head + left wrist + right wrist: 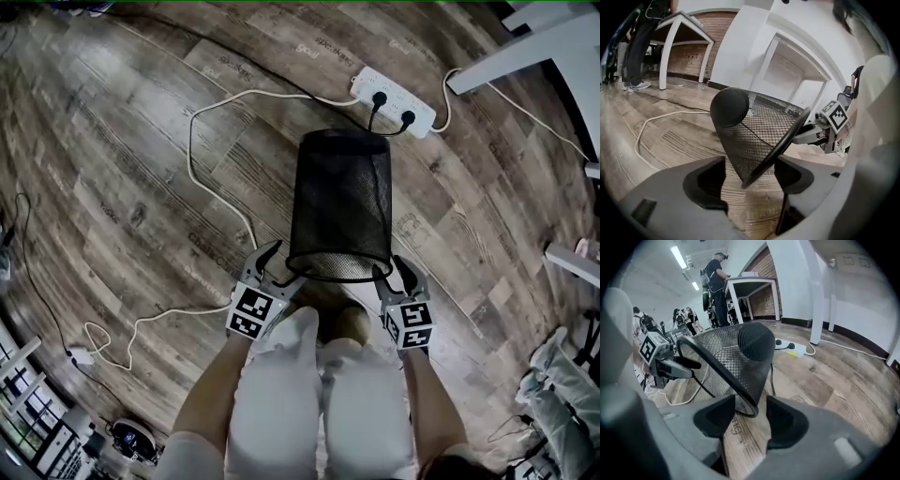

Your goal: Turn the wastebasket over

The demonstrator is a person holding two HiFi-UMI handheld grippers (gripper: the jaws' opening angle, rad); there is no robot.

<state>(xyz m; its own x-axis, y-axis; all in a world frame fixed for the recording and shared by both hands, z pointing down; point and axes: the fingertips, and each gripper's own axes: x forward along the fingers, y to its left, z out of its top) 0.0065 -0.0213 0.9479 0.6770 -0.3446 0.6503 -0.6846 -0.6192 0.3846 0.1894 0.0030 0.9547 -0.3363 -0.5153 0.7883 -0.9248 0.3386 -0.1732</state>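
Left tool (281,267) and right tool (392,270), jaws apart astride rim of black mesh wastebasket (342,202)

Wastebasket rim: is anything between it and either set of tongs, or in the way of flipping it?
Nothing visible. The rim of the black wire-mesh wastebasket already sits between the open jaws of both left tongs and right tongs. A white power strip and white cable lie on the wood-plank floor past its base.

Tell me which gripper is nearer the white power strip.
Right. The right gripper straddles the rim of the wastebasket, almost straight below the power strip in the head view; the left gripper straddles the rim's other side, farther off.
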